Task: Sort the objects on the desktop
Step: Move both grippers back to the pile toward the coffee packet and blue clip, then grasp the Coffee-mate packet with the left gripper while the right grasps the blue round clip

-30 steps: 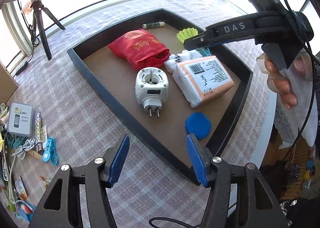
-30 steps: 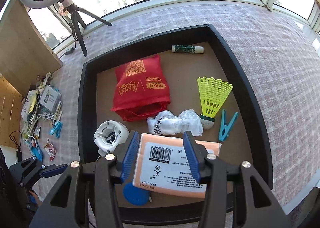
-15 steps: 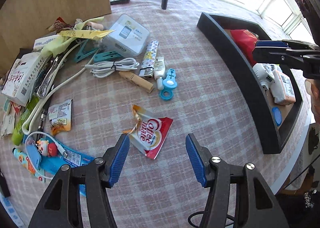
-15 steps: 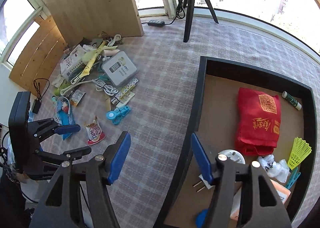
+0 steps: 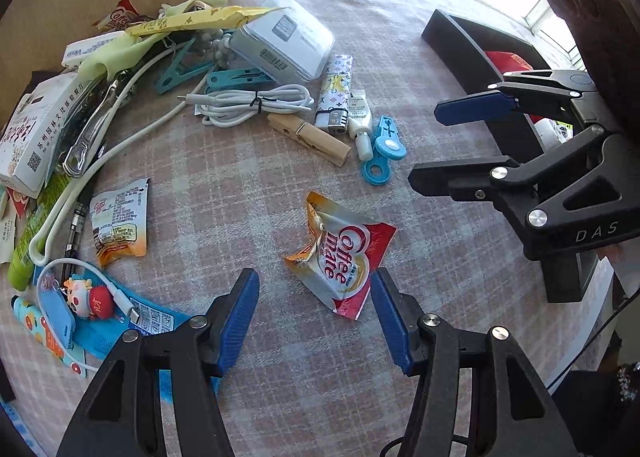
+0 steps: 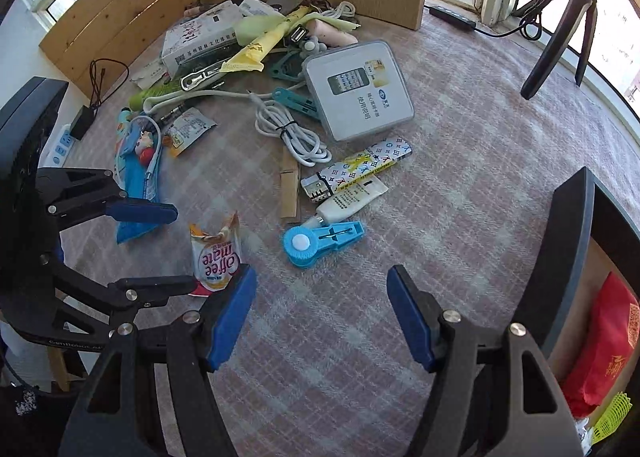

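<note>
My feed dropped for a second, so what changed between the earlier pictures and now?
Both tools swung from above the black tray to the clutter on the checked cloth. The left tool now brackets the red-and-white Coffee mate sachet without gripping it. The right tool is opening, nothing between its jaws. No objects moved.

"Coffee mate" on red sachet (image 5: 344, 261), "DAS" on right tool (image 5: 452, 145)

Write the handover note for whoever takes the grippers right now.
Left gripper: open, empty, poised over the Coffee mate sachet.
Right gripper: jaws opening, nothing between them, above bare cloth near the blue clip.
Done: red pouch and shuttlecock lie in the black tray.
Left: sachet, blue clip, white cable, wooden peg and the rest of the pile.
</note>
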Demonstrator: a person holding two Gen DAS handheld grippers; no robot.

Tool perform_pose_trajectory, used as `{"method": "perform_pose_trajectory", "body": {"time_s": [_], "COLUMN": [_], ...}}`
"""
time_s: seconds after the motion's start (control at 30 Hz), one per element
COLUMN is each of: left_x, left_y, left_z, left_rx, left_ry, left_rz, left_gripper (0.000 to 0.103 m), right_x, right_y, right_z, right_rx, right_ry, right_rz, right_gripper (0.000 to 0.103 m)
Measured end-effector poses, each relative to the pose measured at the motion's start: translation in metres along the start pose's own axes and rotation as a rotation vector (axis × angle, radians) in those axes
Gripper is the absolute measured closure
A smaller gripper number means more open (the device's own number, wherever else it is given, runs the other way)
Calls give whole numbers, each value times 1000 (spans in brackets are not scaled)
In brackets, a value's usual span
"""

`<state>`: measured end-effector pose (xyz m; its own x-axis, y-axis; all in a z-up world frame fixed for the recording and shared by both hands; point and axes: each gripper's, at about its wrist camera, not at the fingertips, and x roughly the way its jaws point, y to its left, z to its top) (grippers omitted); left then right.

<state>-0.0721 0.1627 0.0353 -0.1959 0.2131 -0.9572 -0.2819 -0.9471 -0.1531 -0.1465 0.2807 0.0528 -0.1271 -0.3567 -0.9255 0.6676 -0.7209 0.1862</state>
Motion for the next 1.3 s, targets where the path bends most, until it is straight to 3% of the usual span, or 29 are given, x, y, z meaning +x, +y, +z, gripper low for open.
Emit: {"method": "perform_pose_trajectory", "body": {"time_s": [0.27,0.33,0.4,0.5,0.67,0.77,0.83,1.07,1.3], "left_x": [16,15,15,15,14,13,12,9,5], "left_y": [-3,-3,-2,0,1,1,0,1,-3], "left_z": [6,7,8,9,7,6,2,-9,-15], "left_rx": [-1,0,-5,-15,-25,-30,-28,-18,-37], "left_ry": [22,15,10,3,-7,-9,-8,-4,-11], "left_rz": [-5,-14,-12,-32,-43,-47,-52,-39,-38], "left_gripper": [60,65,77,83,86,87,87,87,90], "right_x": [22,27,29,29,27,24,23,25,17], "right_y": [0,0,0,0,-5,-8,-11,-7,-12], "right_z": [8,9,9,10,10,8,6,12,9], "right_rx": [-19,-25,-32,-51,-34,-37,-27,-86,-45], "right_ry": [22,26,13,-13,-27,-26,-22,-28,-35], "right_rz": [1,1,3,19,43,20,40,-14,22], "right_gripper": [36,36,36,36,39,55,54,53,55]}}
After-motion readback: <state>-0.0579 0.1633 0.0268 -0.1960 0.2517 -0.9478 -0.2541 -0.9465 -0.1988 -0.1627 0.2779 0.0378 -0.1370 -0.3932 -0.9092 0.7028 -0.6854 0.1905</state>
